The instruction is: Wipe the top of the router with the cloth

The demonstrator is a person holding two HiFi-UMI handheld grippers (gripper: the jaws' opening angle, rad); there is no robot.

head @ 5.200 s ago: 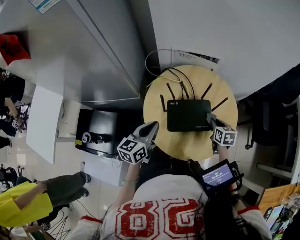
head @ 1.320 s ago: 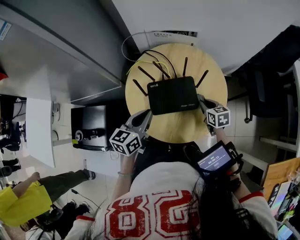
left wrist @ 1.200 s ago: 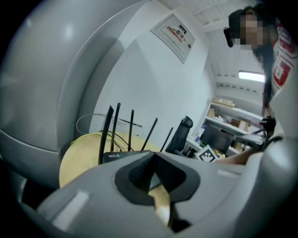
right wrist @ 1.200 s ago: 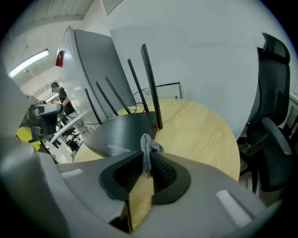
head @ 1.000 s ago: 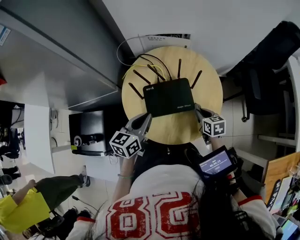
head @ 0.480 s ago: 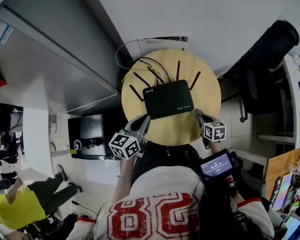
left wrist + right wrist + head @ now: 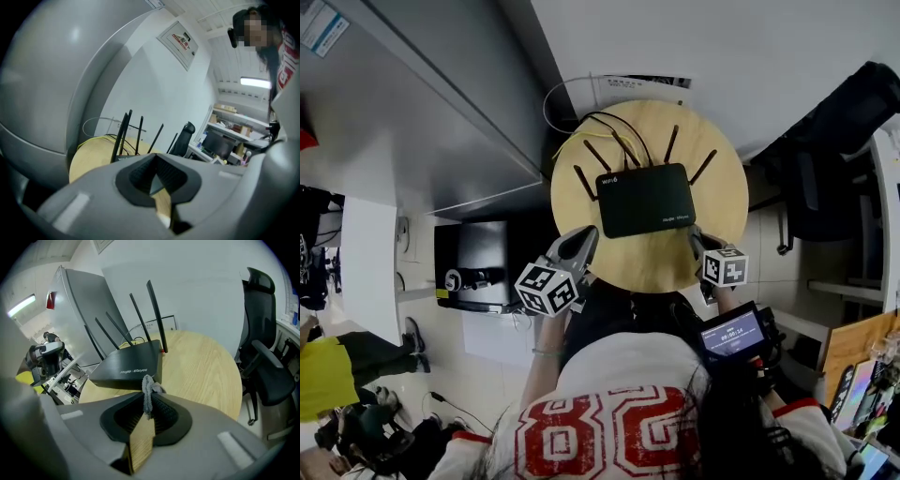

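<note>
A black router with several upright antennas sits in the middle of a round wooden table. In the right gripper view the router lies just ahead, its front edge facing me. My right gripper is shut on a small grey cloth, a bunched strip sticking up between the jaws. It hovers by the table's near right edge, short of the router. My left gripper hangs at the table's near left edge with its jaws together and nothing in them.
Black and yellow cables trail off the back of the router. A black office chair stands to the right of the table. A grey partition and a black computer case are to the left. A person in yellow is at lower left.
My right gripper has drawn slightly back from the router's front right corner toward the table edge, cloth still in it. The left gripper has stayed by the near left edge.
</note>
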